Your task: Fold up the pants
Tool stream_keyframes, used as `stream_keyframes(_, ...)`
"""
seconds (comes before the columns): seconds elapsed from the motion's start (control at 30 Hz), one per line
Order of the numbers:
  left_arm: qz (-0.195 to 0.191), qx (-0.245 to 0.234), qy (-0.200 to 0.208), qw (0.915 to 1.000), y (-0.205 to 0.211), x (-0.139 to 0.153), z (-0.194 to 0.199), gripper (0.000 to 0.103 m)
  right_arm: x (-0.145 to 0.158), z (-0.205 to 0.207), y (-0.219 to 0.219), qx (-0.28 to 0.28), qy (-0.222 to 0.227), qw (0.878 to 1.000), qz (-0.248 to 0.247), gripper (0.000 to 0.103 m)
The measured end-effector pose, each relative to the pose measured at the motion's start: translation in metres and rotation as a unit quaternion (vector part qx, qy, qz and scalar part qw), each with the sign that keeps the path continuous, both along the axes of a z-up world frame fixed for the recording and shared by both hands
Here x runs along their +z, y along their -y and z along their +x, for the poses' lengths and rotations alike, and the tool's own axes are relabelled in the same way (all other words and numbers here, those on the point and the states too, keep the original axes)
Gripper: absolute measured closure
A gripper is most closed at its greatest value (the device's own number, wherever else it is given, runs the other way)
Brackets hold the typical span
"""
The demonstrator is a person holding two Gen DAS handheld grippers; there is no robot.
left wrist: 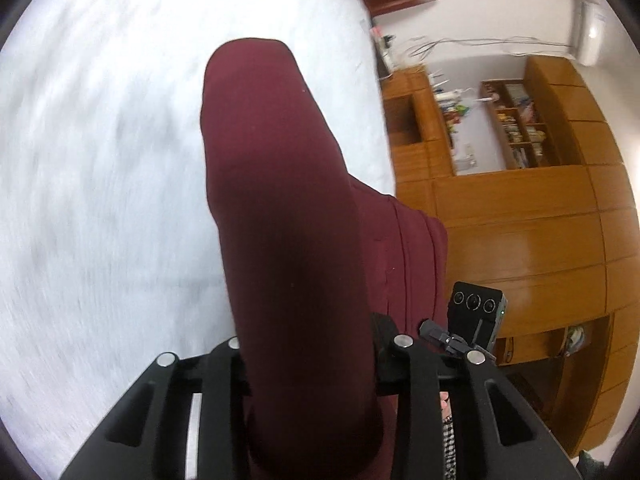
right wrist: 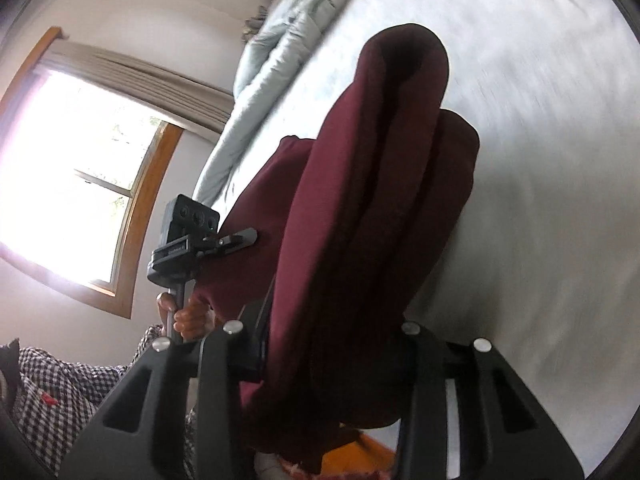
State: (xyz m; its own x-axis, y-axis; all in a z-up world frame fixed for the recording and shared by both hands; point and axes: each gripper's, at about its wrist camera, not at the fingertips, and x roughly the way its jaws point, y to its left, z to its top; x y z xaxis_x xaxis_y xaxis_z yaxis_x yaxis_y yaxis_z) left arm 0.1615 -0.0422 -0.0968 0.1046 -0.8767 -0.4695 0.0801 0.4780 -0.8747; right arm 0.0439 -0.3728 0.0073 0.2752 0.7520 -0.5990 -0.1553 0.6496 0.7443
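Observation:
The dark red pants [left wrist: 280, 208] hang in a long fold over my left gripper [left wrist: 312, 364], which is shut on them; the cloth hides the fingertips. In the right wrist view the pants [right wrist: 372, 220] drape in thick folds over my right gripper [right wrist: 320, 360], also shut on them. Both grippers hold the pants lifted above the white bed [left wrist: 100, 160]. The other gripper's camera unit shows in each view, to the right in the left wrist view [left wrist: 476, 312] and to the left in the right wrist view [right wrist: 192, 232].
White bed sheet [right wrist: 540, 160] spreads below. A pale blue duvet [right wrist: 272, 60] lies along the bed's far side. Wooden cabinets and shelves [left wrist: 520, 200] stand beside the bed. A window [right wrist: 80, 160] is on the wall. The person's checked sleeve [right wrist: 60, 392] is at lower left.

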Motion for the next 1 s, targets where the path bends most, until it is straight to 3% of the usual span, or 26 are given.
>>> stream_keyframes(0.13, 0.007, 0.023, 0.025, 0.9994, -0.003, 0.014, 0.037, 0.07, 0.009, 0.036, 0.003, 0.002, 0.023, 1.0, -0.004, 0.067)
stream_keyframes(0.3, 0.035, 0.039, 0.044, 0.9977, -0.008, 0.007, 0.085, 0.07, -0.014, 0.092, -0.007, -0.007, 0.015, 1.0, 0.0, 0.067)
stream_keyframes(0.5, 0.081, 0.038, 0.011, 0.9959, -0.008, -0.041, 0.126, 0.07, -0.083, 0.134, -0.001, -0.028, -0.051, 0.998, -0.01, 0.065)
stream_keyframes(0.57, 0.115, 0.034, -0.004, 0.9928, -0.006, -0.061, 0.13, 0.067, -0.107, 0.137, -0.002, -0.039, -0.079, 0.994, -0.06, 0.058)
stream_keyframes(0.63, 0.1, 0.038, -0.016, 0.9941, -0.01, -0.074, 0.128, 0.064, -0.119, 0.135, 0.007, -0.045, -0.092, 0.994, -0.038, 0.051)
stream_keyframes(0.7, 0.091, 0.043, -0.017, 0.9948, -0.013, -0.072, 0.126, 0.058, -0.118, 0.132, 0.012, -0.049, -0.095, 0.994, -0.031, 0.043)
stream_keyframes(0.8, 0.126, 0.047, -0.003, 0.9909, -0.021, -0.064, 0.118, 0.051, -0.106, 0.125, 0.016, -0.067, -0.083, 0.992, -0.072, 0.035)
stream_keyframes(0.87, 0.164, 0.053, 0.023, 0.9848, -0.034, -0.049, 0.108, 0.051, -0.082, 0.11, 0.026, -0.089, -0.053, 0.989, -0.106, 0.035)
stream_keyframes(0.93, 0.206, 0.059, 0.075, 0.9739, -0.042, -0.025, 0.094, 0.051, -0.056, 0.095, 0.026, -0.097, -0.026, 0.987, -0.129, 0.034)
stream_keyframes(0.97, 0.225, 0.06, 0.106, 0.9666, -0.04, -0.007, 0.086, 0.051, -0.046, 0.095, 0.024, -0.094, -0.014, 0.987, -0.126, 0.034)
stream_keyframes(1.0, 0.222, 0.058, 0.126, 0.9651, -0.035, 0.009, 0.078, 0.051, -0.037, 0.093, 0.017, -0.086, 0.001, 0.989, -0.12, 0.034)
